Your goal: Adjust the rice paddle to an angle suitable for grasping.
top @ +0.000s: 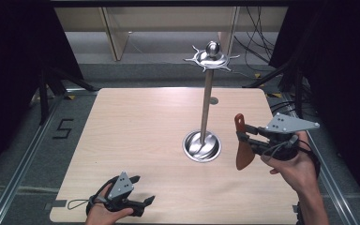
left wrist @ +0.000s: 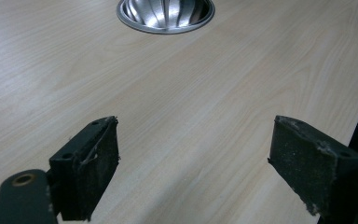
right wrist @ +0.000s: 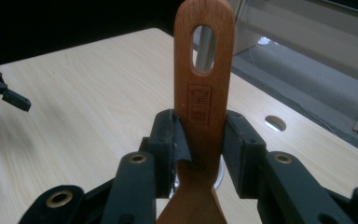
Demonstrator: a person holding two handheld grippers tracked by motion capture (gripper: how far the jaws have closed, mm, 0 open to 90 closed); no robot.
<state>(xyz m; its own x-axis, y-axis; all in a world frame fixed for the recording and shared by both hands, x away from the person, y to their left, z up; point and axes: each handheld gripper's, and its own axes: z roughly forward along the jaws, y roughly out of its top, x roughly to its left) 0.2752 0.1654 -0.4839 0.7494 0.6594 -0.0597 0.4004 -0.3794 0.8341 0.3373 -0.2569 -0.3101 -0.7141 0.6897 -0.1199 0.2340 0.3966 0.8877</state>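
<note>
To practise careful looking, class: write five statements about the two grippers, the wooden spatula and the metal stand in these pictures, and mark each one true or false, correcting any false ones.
1. The right gripper is shut on the wooden spatula. True.
2. The spatula hangs from a hook on the metal stand. False: it is held in the air beside the stand, off the hooks.
3. The left gripper is open, with nothing between its jaws. True.
4. The spatula's handle has a slot-shaped hole near its end. True.
5. The stand's round base sits at the table's left edge. False: it sits right of centre.
</note>
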